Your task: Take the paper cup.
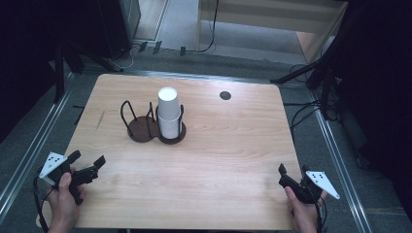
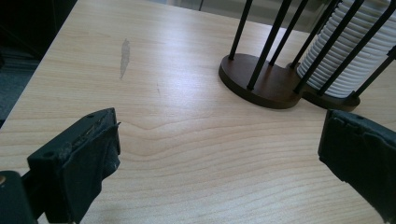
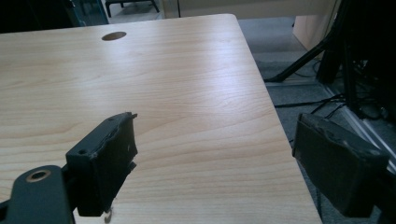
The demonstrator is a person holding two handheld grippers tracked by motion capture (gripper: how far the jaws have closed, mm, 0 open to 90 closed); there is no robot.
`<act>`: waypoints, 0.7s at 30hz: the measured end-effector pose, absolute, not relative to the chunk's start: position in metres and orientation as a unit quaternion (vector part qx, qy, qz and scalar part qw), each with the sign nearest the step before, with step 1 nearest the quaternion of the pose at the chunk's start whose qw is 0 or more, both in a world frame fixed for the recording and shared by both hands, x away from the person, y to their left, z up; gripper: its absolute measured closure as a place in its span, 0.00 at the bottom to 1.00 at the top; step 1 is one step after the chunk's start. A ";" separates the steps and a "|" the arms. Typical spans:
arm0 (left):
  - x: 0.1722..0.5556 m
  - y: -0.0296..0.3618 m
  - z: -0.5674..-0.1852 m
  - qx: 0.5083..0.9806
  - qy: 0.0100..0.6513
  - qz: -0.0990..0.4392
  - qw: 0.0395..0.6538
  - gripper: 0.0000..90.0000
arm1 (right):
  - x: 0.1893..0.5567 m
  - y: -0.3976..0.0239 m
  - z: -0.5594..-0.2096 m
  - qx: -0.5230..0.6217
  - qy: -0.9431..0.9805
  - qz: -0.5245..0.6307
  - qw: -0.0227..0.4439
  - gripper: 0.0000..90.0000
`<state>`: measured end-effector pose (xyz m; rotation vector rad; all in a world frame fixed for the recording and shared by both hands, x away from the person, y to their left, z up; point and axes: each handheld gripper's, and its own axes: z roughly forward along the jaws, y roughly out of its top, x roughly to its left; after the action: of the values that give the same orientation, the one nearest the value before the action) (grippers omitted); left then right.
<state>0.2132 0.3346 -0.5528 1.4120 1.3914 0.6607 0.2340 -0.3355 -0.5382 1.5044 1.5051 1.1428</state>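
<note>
A stack of white paper cups (image 1: pixel 168 112) stands upside down in the right ring of a dark two-ring wire holder (image 1: pixel 144 130) at the table's middle left. The left ring holds nothing. In the left gripper view the cups (image 2: pixel 348 56) and holder (image 2: pixel 268 84) rise ahead at the upper right. My left gripper (image 1: pixel 87 161) hovers at the near left corner, open, with bare wood between its jaws (image 2: pixel 219 154). My right gripper (image 1: pixel 293 174) sits at the near right edge, open and holding nothing (image 3: pixel 215 163).
The wooden table (image 1: pixel 228 160) has a round cable hole (image 1: pixel 225 95) at the far right and a grey scuff (image 1: pixel 100 120) at the left. Metal rails, cables and dark stands ring the table on the floor. Its right edge (image 3: pixel 280 135) runs between the right gripper's jaws.
</note>
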 end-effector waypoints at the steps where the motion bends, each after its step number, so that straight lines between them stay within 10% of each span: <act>1: 0.213 0.335 -0.553 0.583 0.576 0.273 0.505 0.00 | 0.234 -0.334 -0.535 0.584 0.581 0.448 0.347 0.14; 21: 0.211 0.335 -0.553 0.586 0.573 0.272 0.504 0.00 | 0.252 -0.290 -0.484 0.541 0.610 0.477 0.327 0.14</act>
<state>0.2114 0.3347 -0.5528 1.4145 1.3834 0.6574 0.2517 -0.2902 -0.4839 1.4175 1.5980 1.2490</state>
